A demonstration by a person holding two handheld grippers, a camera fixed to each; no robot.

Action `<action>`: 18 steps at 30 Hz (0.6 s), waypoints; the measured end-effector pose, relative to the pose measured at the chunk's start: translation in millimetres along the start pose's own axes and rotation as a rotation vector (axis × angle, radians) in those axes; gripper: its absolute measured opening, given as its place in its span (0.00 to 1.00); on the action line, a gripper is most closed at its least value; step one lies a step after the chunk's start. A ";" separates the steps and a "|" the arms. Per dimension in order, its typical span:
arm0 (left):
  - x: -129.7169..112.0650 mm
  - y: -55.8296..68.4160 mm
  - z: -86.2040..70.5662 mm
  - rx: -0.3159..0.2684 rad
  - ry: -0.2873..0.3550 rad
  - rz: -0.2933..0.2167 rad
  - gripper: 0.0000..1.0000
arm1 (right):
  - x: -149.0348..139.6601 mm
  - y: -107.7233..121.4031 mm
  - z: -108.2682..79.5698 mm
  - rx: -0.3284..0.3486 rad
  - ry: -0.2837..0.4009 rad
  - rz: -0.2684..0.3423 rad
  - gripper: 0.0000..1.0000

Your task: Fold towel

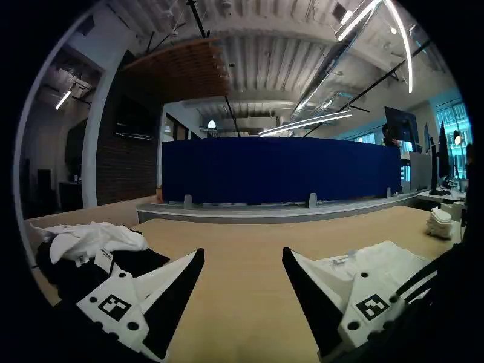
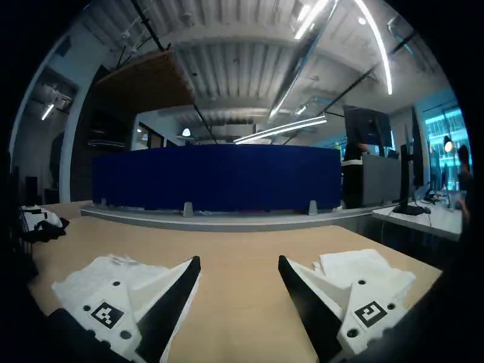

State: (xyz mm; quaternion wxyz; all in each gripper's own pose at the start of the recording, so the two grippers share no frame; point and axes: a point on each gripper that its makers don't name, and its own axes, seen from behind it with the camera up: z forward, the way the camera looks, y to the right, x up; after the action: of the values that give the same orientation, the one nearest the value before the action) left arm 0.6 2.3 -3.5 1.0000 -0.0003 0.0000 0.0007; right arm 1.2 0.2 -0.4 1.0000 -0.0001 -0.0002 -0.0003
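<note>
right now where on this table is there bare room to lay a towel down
Bare wood runs down the middle of the table, bordered by the black-and-white cloth pile on one side, the flat white towel on the other, and the blue divider behind. Crowded: the ends, by the pile and by the folded stack.

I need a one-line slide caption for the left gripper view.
Open left gripper over a wooden table, flanked by a black-and-white cloth pile and a white towel.
</note>
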 end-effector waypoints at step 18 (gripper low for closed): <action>-1.1 -1.0 0.3 0.000 0.000 0.000 0.96 | -0.3 -0.2 0.7 0.000 0.000 0.000 1.00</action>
State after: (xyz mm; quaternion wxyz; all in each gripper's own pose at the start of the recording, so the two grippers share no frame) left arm -0.5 1.3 -3.2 1.0000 -0.0003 0.0001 0.0008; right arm 0.9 0.0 0.3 1.0000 -0.0002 -0.0002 -0.0004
